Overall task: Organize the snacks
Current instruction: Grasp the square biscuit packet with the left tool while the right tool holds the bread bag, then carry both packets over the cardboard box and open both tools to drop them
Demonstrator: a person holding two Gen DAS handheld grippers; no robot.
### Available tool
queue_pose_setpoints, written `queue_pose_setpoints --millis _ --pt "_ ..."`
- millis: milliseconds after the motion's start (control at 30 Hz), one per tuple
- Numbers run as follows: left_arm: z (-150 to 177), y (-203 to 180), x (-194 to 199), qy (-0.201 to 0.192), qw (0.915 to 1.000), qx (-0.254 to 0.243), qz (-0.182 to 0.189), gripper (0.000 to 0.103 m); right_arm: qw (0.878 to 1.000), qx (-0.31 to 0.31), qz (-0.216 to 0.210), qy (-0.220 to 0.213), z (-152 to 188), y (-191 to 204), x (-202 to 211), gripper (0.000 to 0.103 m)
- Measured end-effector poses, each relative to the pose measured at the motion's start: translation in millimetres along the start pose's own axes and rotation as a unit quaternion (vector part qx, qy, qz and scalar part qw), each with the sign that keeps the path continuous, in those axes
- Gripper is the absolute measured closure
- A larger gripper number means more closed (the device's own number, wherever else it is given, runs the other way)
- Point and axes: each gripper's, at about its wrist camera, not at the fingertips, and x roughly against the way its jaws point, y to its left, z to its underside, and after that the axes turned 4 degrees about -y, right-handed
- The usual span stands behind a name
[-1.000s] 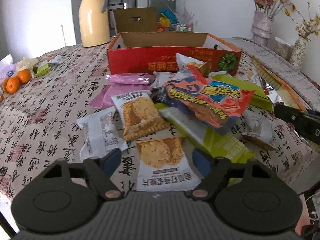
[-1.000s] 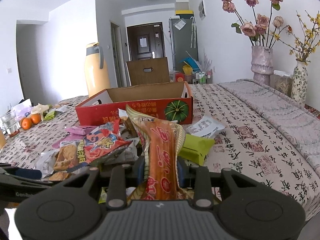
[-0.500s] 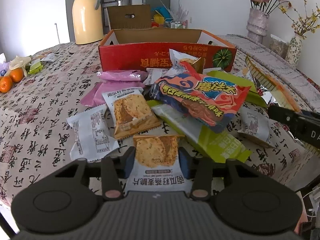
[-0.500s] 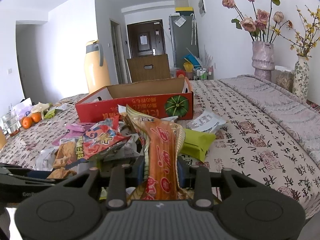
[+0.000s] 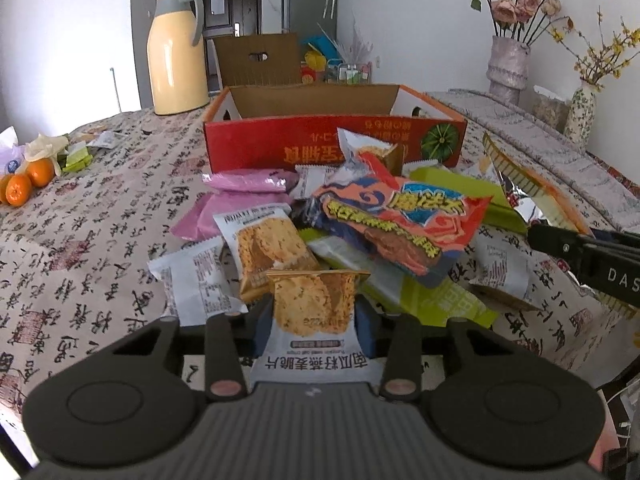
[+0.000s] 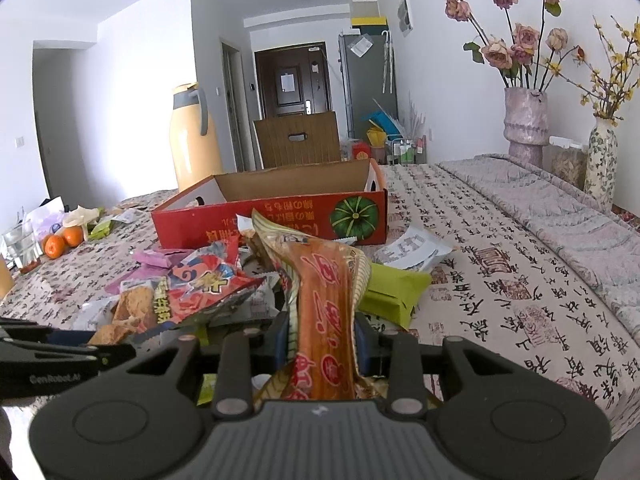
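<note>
My left gripper (image 5: 315,326) is shut on a white cracker packet (image 5: 314,322) and holds it lifted, its top bent towards me. Behind it lies a pile of snacks with a big orange-blue bag (image 5: 394,216), pink packets (image 5: 248,184) and green packs (image 5: 436,296). The red cardboard box (image 5: 332,144) stands open behind the pile. My right gripper (image 6: 322,340) is shut on a long orange snack bag (image 6: 326,304) and holds it upright. The box (image 6: 276,216) lies ahead of it.
A yellow thermos (image 5: 176,52) stands at the back left. Oranges (image 5: 28,180) and wrappers lie at the far left. Flower vases (image 6: 526,120) stand at the right on a grey runner. The right gripper's body (image 5: 592,264) shows in the left wrist view.
My left gripper closed on the cracker packet and lifted it off the cloth. My right gripper kept its hold on the orange bag and barely moved.
</note>
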Motion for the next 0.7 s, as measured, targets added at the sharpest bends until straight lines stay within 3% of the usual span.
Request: queue_pose_setpoints --millis 700 --pt "-49.9 18.5 -1.1 -0.066 0.9977 0.013 -0.004 0.061 0.999 0.010 0.014 -0.026 -31.3 -0.7 -20.2 0.071"
